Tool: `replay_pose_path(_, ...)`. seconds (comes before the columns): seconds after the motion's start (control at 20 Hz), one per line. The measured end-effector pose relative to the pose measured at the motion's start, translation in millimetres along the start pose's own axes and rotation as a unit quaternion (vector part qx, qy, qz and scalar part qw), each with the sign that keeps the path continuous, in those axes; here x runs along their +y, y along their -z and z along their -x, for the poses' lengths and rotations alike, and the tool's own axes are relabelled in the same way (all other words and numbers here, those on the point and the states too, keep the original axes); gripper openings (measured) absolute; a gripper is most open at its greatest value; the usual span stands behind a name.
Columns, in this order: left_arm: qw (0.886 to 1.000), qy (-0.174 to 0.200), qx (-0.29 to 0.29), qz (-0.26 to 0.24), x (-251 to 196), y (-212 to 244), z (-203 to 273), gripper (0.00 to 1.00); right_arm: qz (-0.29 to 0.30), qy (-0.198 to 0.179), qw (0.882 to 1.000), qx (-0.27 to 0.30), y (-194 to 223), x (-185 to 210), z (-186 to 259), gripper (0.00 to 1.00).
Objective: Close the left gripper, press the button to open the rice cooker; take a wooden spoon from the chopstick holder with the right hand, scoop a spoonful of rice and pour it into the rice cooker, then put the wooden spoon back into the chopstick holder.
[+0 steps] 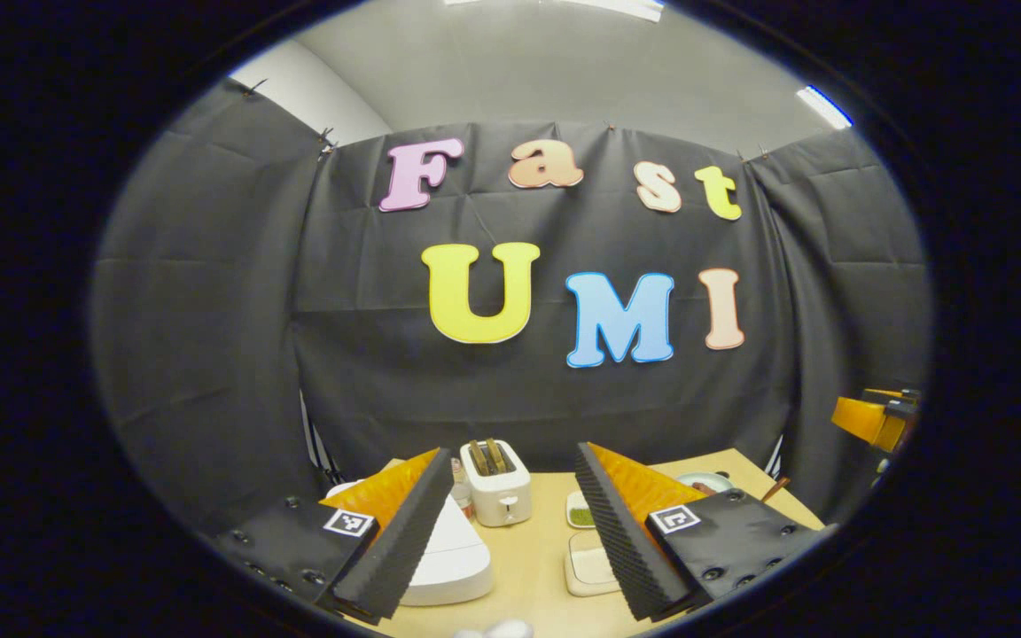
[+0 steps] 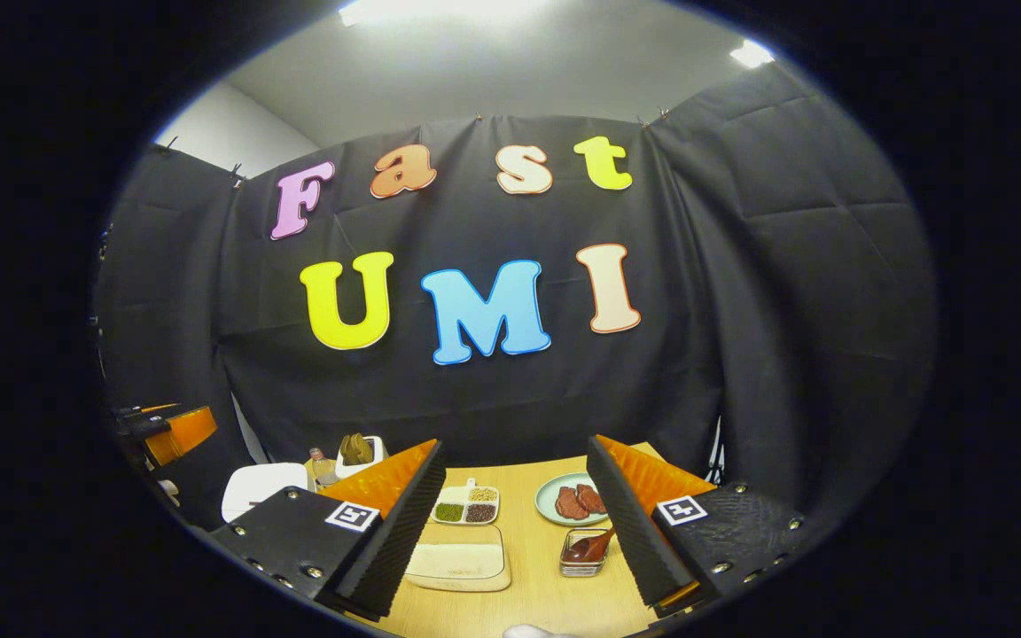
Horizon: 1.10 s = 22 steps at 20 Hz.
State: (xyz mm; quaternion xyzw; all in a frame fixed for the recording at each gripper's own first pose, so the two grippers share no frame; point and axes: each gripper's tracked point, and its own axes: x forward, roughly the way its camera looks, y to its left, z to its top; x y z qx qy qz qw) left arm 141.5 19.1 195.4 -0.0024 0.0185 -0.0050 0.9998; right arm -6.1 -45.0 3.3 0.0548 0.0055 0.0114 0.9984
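Observation:
My left gripper is open and holds nothing. It hovers above the near side of a wooden table. The white rice cooker sits low on the left, lid down, partly hidden behind my left finger. A flat cream tray of rice lies to its right. My right gripper is open and holds nothing too. Below it lie the rice tray and a small clear holder with a brown wooden spoon in it. The rice cooker stands far left in the right gripper view.
A white toaster stands at the back of the table beside a small bottle. A divided dish of grains and a green plate with meat sit mid-table. The other gripper shows at the edges.

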Motion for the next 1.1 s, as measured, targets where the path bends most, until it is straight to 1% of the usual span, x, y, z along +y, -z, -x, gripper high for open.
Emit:
replay_pose_path(0.1,1.000,0.012,0.003,0.003,-6.2,0.8,2.1,0.98,0.006,0.000,1.000,-0.005,-4.2,4.2,3.4,0.98)
replay_pose_path(0.15,1.000,0.019,0.001,0.006,-8.5,0.2,2.7,0.98,0.011,0.002,1.000,-0.005,-5.7,4.5,4.4,0.98)
replay_pose_path(0.2,1.000,0.024,0.002,0.008,-11.0,-1.8,3.3,0.96,0.012,0.003,1.000,-0.008,-8.1,5.5,5.7,0.98)
replay_pose_path(0.25,1.000,0.026,0.000,0.009,-10.6,-2.4,3.0,0.97,0.014,0.005,1.000,-0.013,-12.6,6.4,6.7,0.98)
replay_pose_path(0.6,0.999,0.040,-0.022,0.010,-13.8,-19.8,9.0,0.97,0.022,0.007,0.999,-0.024,-26.9,9.3,15.0,0.98)
replay_pose_path(0.65,0.999,0.042,-0.022,0.012,-14.2,-19.4,9.4,0.98,0.022,0.009,0.999,-0.026,-28.0,8.8,15.5,0.98)
replay_pose_path(0.75,0.999,0.040,-0.024,0.008,-10.8,-21.7,10.0,0.96,0.025,0.010,0.999,-0.028,-29.1,8.6,16.8,0.98)
replay_pose_path(1.1,0.999,0.045,-0.023,0.009,-9.4,-24.1,12.1,0.97,0.024,0.013,0.999,-0.026,-28.3,10.6,19.8,0.98)
